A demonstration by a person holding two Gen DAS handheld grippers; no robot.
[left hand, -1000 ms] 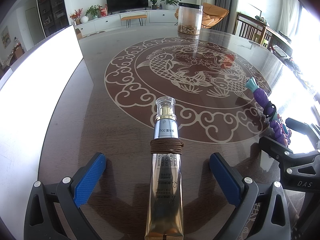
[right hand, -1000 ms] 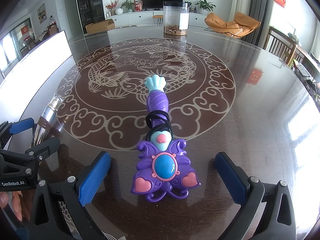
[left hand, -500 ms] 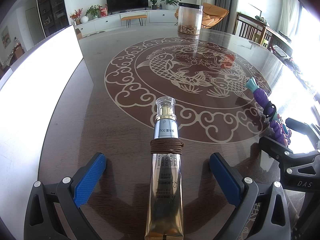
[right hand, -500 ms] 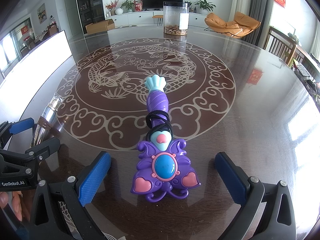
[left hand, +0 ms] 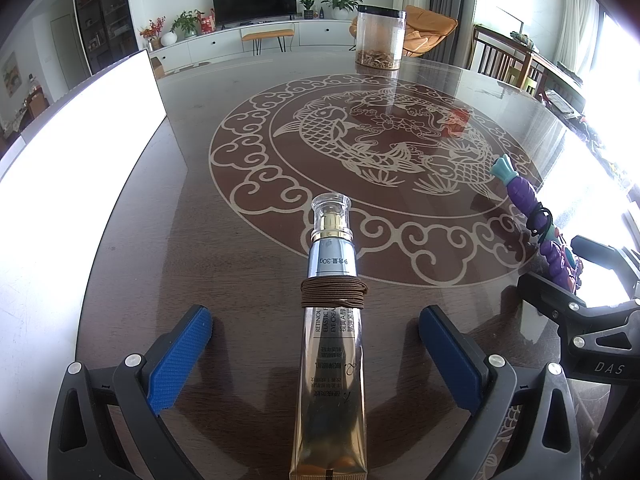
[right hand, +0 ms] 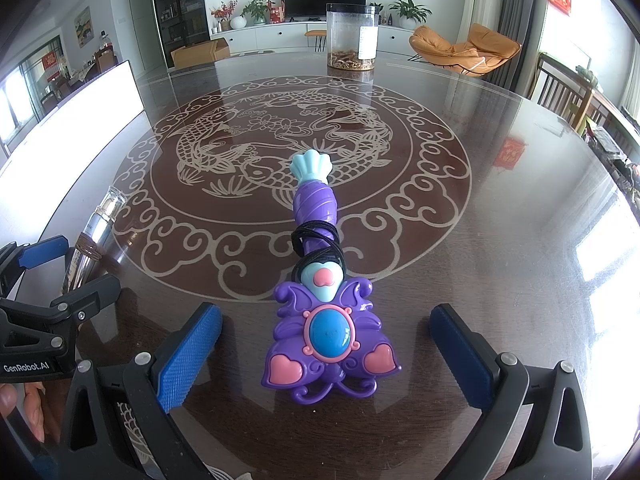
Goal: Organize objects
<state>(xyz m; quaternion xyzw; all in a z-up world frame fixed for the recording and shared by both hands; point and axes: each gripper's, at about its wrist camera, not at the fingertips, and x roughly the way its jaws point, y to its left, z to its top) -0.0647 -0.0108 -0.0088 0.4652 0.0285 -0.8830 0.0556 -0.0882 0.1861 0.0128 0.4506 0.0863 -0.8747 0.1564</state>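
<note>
A gold and silver eye cream tube [left hand: 330,344] lies on the dark table, cap pointing away, with a brown hair tie [left hand: 333,293] wound around it. My left gripper [left hand: 316,354] is open, its blue pads on either side of the tube and not touching it. A purple toy wand [right hand: 326,300] with a blue gem lies on the table with a black hair tie [right hand: 316,238] around its handle. My right gripper [right hand: 326,358] is open around the wand's butterfly head, not touching it. The wand also shows in the left wrist view [left hand: 536,220], and the tube shows in the right wrist view [right hand: 94,240].
The table [right hand: 500,240] is dark glossy wood with a koi medallion [left hand: 360,148]. A clear jar [right hand: 352,36] with a black lid stands at the far side. A white panel [left hand: 60,160] stands along the table's left edge. Chairs stand beyond on the right.
</note>
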